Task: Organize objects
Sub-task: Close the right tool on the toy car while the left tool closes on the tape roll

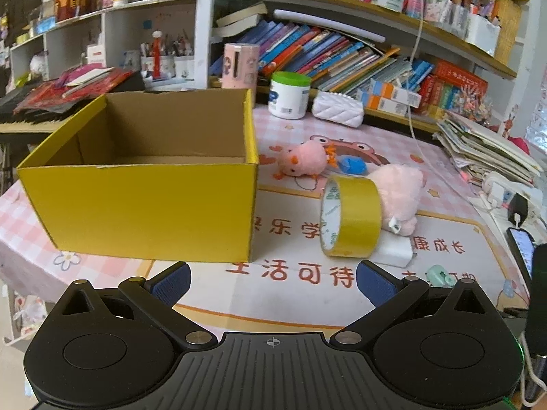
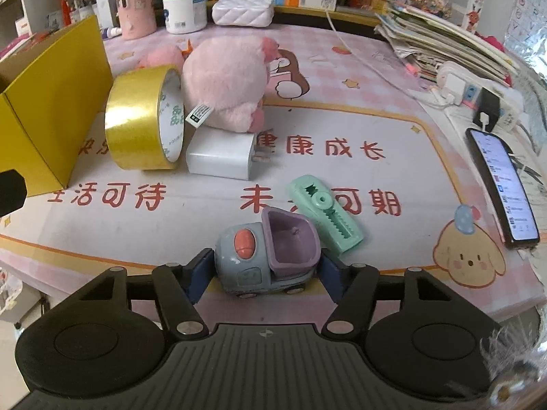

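An open yellow cardboard box (image 1: 143, 201) stands on the pink table mat; it also shows at the left of the right wrist view (image 2: 51, 112). Its inside looks empty. A yellow tape roll (image 1: 350, 217) (image 2: 143, 119) stands on edge beside a white charger (image 2: 220, 155) and a big pink plush (image 2: 225, 82). A small pink plush (image 1: 302, 160) lies further back. My left gripper (image 1: 271, 282) is open and empty, in front of the box and tape. My right gripper (image 2: 266, 270) is shut on a grey-blue toy truck (image 2: 263, 256). A mint green clip (image 2: 324, 215) lies just beyond the truck.
A phone (image 2: 502, 184) lies at the right edge beside a power strip (image 2: 458, 89) and a stack of papers (image 2: 441, 41). A white jar with a green lid (image 2: 184, 8), a pink holder (image 2: 135, 7) and a white quilted case (image 2: 242, 12) stand at the back under bookshelves.
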Tool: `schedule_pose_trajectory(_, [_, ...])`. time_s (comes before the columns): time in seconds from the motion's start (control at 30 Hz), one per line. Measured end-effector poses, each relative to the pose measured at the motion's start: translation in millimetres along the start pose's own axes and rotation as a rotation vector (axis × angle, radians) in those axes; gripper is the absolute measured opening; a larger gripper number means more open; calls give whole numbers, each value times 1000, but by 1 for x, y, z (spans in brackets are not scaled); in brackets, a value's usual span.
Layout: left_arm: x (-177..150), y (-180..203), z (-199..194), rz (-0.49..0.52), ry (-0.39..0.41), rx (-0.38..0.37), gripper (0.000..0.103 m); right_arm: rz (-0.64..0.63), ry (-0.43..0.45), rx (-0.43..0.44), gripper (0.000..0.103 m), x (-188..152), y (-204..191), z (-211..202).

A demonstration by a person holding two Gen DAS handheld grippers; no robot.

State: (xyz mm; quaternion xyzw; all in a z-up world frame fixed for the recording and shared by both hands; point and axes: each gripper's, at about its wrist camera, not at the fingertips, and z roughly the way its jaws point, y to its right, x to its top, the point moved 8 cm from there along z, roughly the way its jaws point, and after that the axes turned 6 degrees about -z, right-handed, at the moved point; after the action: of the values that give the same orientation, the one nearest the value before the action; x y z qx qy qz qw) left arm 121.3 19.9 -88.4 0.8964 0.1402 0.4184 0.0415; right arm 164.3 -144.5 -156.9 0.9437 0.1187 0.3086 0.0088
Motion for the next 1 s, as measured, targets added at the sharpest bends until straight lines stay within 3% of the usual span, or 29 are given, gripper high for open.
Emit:
schedule_pose_trajectory(0.1, [2,9,2,16,1,-44,103,0,10,39,62,4,1,0])
schedule_pose_trajectory(0.2, [8,20,4,26,23,-88,102,14,77,64,62,18,6,-15])
schedule_pose_trajectory(0.4, [26,42,16,-2,46,-122,96,36,236,-38,62,55,42,-41])
schedule_pose_trajectory(0.5, [29,58,28,1,33,-132,88,107,262,-30,62,69,66,-43])
schedule_pose_trajectory(0.67, [28,80,58,72,6,-44,70,119,291,16,62,89,87,-39])
schedule_pose_trajectory(0.87, [24,79,99,29,-73,44,54,45,315,78,62,106,89,-31])
schedule_pose_trajectory(0.93, [21,78,105,-1,-92,45,43,25,317,106,62,111,89,-28])
schedule_pose_trajectory(1.0, [21,79,106,-8,-92,46,41,7,318,129,62,115,87,-24])
